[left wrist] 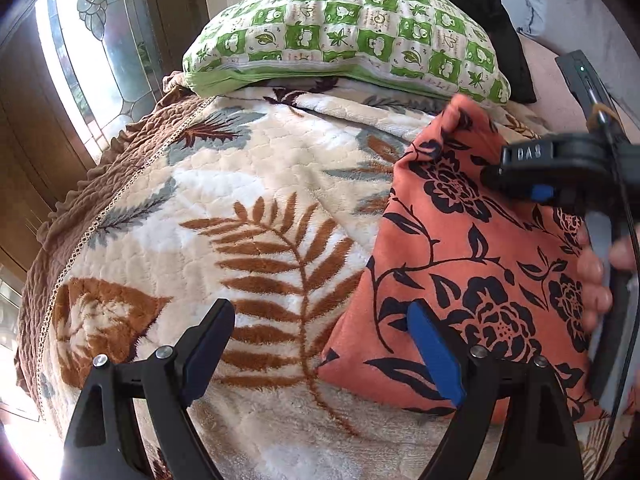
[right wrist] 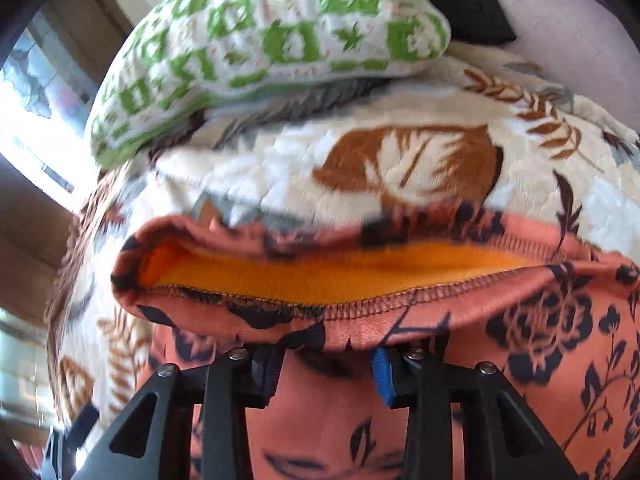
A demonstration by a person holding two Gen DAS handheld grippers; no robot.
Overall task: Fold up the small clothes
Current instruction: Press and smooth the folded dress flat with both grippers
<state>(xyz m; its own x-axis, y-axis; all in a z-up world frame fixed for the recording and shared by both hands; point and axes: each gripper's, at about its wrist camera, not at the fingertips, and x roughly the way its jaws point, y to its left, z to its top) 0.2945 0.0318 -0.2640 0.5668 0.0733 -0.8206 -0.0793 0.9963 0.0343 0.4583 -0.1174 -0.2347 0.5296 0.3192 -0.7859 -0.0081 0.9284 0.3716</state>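
Observation:
An orange garment with black flower print [left wrist: 472,264] lies on the leaf-patterned blanket [left wrist: 248,200], at the right in the left wrist view. My left gripper [left wrist: 320,356] is open and empty, low over the blanket at the garment's left edge; its right finger overlaps the cloth. My right gripper [left wrist: 520,184] shows there over the garment's far right part. In the right wrist view the garment [right wrist: 540,320] is draped over my right gripper [right wrist: 324,372], its hem showing the orange lining. The fingertips are hidden under the cloth; the jaws stand partly apart.
A green-and-white checked pillow [left wrist: 344,36] lies at the head of the bed, with black cloth [left wrist: 500,28] behind it. A brown quilted bedspread edge [left wrist: 112,184] and a window [left wrist: 88,64] are at the left.

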